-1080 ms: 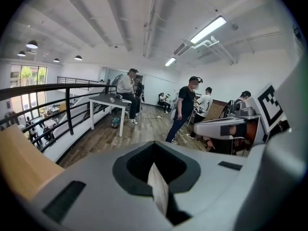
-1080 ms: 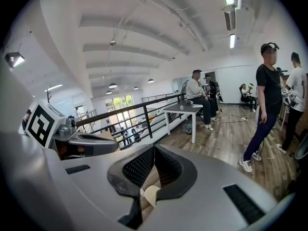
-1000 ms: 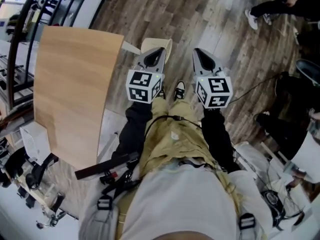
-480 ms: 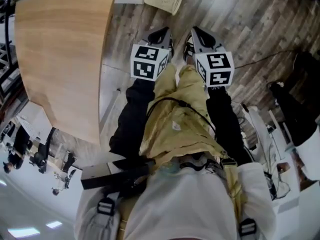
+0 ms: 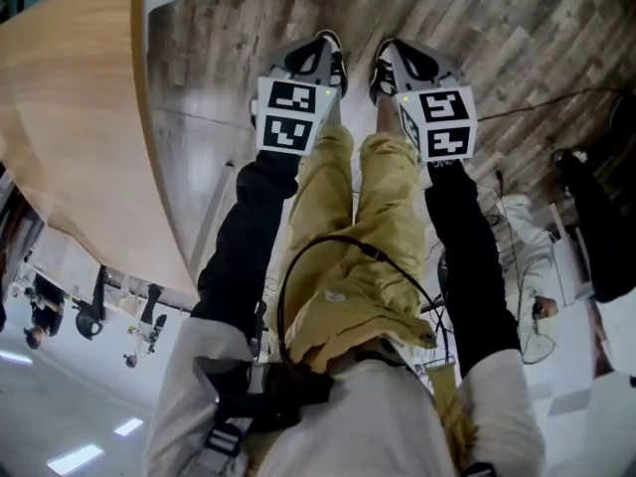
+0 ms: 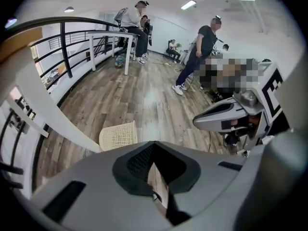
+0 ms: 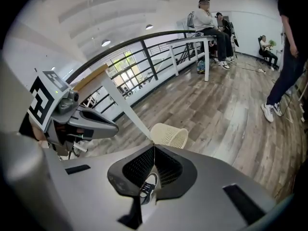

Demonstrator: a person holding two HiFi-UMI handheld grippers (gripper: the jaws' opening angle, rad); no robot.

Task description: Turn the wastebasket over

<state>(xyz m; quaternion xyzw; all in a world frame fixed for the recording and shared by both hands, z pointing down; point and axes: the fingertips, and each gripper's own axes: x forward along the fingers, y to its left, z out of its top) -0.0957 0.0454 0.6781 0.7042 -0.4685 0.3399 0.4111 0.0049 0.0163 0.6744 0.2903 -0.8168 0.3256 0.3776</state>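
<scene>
Jaws of my left gripper (image 6: 153,161) and right gripper (image 7: 154,152) are clenched on nothing and tilted floorward, since the wastebasket (image 6: 118,135) lies on its side on the floor well ahead of both.

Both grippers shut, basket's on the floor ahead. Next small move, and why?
Probably step closer and open the right gripper: the wastebasket lies on its side by the table leg, ahead of it and the left gripper, both shut and empty, seemingly out of reach.
</scene>
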